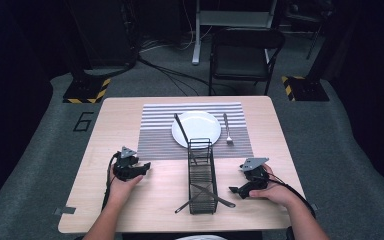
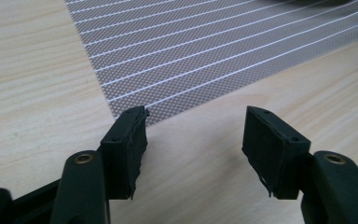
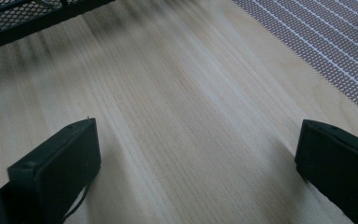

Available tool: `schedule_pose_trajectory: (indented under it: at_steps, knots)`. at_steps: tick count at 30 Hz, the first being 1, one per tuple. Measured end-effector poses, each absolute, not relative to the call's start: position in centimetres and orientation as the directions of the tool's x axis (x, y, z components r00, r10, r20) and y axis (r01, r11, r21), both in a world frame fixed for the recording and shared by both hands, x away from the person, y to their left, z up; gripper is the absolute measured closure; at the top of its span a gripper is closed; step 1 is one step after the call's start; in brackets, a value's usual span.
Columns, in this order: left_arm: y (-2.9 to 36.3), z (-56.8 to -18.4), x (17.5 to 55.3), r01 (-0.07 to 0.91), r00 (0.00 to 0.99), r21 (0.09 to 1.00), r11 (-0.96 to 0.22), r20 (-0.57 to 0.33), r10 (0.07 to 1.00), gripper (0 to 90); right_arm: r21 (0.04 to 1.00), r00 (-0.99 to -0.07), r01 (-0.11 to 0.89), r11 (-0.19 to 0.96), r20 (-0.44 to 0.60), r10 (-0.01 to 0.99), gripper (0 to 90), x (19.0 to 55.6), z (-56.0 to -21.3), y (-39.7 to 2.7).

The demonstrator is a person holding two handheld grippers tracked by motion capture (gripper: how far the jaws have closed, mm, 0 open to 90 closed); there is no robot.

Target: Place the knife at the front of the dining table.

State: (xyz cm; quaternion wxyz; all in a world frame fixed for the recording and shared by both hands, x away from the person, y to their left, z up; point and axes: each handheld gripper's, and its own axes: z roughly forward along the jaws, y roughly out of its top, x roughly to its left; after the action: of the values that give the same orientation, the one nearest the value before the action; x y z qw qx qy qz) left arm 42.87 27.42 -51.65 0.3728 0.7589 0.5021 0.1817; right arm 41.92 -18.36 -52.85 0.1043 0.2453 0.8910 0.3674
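A white plate (image 1: pixel 196 128) lies on a grey striped placemat (image 1: pixel 155 135), with a silver fork (image 1: pixel 227 129) to its right. In front of the plate stands a black wire basket (image 1: pixel 201 177). A dark utensil (image 1: pixel 181 129) leans out of it over the plate, and two more utensils (image 1: pixel 219 200) poke out through its near end. My left gripper (image 1: pixel 143 167) rests on the table left of the basket, open and empty; its jaws (image 2: pixel 193 140) point at the placemat's corner (image 2: pixel 135 112). My right gripper (image 1: pixel 236 190) rests right of the basket, open wide (image 3: pixel 196 154) over bare wood.
The wooden table (image 1: pixel 115 120) has bare room on both sides of the placemat. Beyond its far edge stand a black folding chair (image 1: pixel 245 55) and cables on the floor. The basket's mesh (image 3: pixel 28 18) and the placemat (image 3: pixel 326 46) show ahead in the right gripper view.
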Motion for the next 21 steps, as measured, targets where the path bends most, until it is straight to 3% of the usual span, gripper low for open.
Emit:
schedule_pose_trajectory:
  at_steps: [21]
  knots:
    - [25.5,-48.0,41.7,0.611,0.468,0.772,-0.175,-0.174,0.866,43.3,0.703,-0.855,0.370,0.607,0.002,0.519,0.0,41.8,-52.8,-18.3]
